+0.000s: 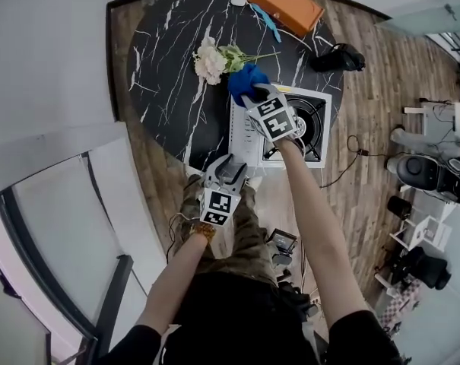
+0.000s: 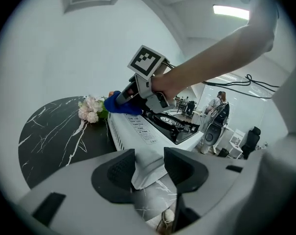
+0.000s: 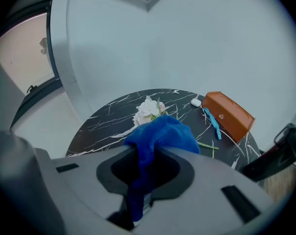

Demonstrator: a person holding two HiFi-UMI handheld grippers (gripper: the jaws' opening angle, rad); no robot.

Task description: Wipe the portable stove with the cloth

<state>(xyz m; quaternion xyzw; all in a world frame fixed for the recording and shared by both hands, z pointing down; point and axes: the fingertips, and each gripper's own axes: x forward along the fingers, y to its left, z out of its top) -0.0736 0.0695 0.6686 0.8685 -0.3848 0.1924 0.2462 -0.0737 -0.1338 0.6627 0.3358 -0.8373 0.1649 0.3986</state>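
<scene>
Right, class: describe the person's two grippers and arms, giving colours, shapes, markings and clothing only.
The left gripper and right gripper match: pale grey moulded bodies, dark rounded fingers, each carrying a white cube printed with black square markers. The sleeves are black and short, leaving the forearms bare.

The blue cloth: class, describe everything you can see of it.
The blue cloth is soft, fuzzy fabric, deep blue, bunched into a loose wad. The right gripper is shut on it: a fold runs down between the jaws, and the rest bulges past their tips. In the head view it sits at the far left corner of the white portable stove; whether it touches cannot be told.
</scene>
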